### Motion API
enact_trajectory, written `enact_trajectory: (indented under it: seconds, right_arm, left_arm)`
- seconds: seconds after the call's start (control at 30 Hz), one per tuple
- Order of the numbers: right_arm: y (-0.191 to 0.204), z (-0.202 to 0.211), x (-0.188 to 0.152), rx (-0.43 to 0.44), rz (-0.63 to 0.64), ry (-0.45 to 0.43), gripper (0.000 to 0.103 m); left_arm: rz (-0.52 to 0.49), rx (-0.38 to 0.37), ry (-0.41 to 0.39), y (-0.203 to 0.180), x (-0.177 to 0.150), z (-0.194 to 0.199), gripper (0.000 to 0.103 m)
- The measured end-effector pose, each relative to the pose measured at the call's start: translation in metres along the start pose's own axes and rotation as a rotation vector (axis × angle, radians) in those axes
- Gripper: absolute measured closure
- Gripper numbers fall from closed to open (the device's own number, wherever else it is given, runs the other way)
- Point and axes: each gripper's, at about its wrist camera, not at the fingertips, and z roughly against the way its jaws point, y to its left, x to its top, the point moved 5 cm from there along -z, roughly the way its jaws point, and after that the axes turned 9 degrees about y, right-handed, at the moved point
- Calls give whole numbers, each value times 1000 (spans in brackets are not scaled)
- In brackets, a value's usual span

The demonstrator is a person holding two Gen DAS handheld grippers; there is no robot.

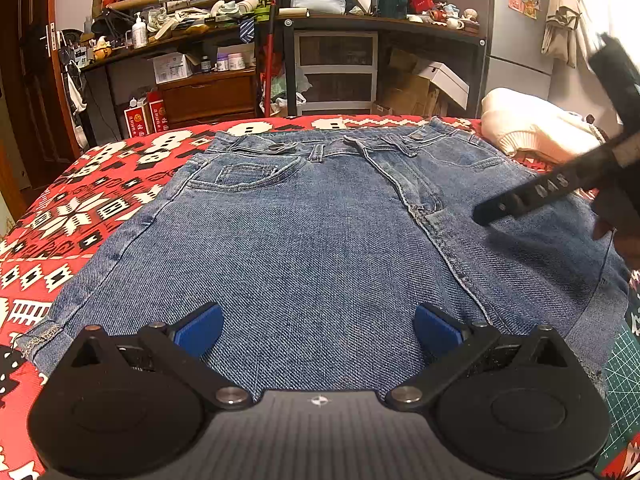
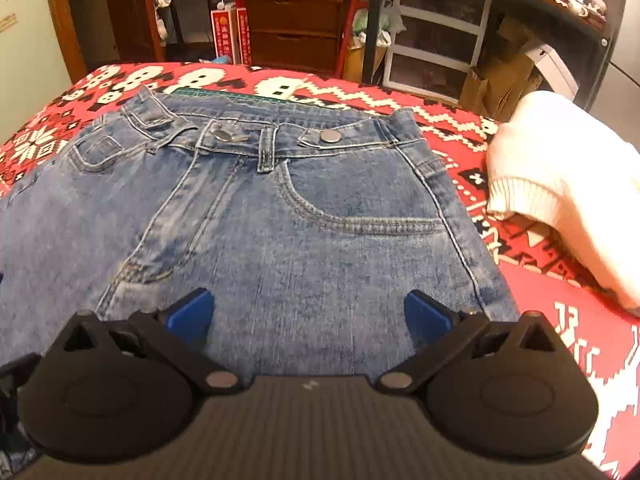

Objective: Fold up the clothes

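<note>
While both spread, left claw (image 1: 318, 330) over jeans (image 1: 304, 240), right claw (image 2: 308, 316) too.

Warm indoor light, moderately bright, yellowish cast in both views. Strong fisheye bending at edges, dark corner vignetting. Left wrist view sharp on jeans (image 1: 320, 220); the right gripper (image 1: 532, 196) at frame right is motion-blurred. Right wrist view softer overall, slight blur on denim. White sweater (image 2: 560, 184) nearly overexposed. Shadows soft, under gripper bodies.
</note>
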Motion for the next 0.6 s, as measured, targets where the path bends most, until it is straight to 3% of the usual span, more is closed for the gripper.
enact_trajectory:
  seconds: [0.6]
  right_arm:
    - [3, 52, -90, 10, -40, -49, 0]
  left_arm:
    - [19, 13, 24, -1, 1, 0, 0]
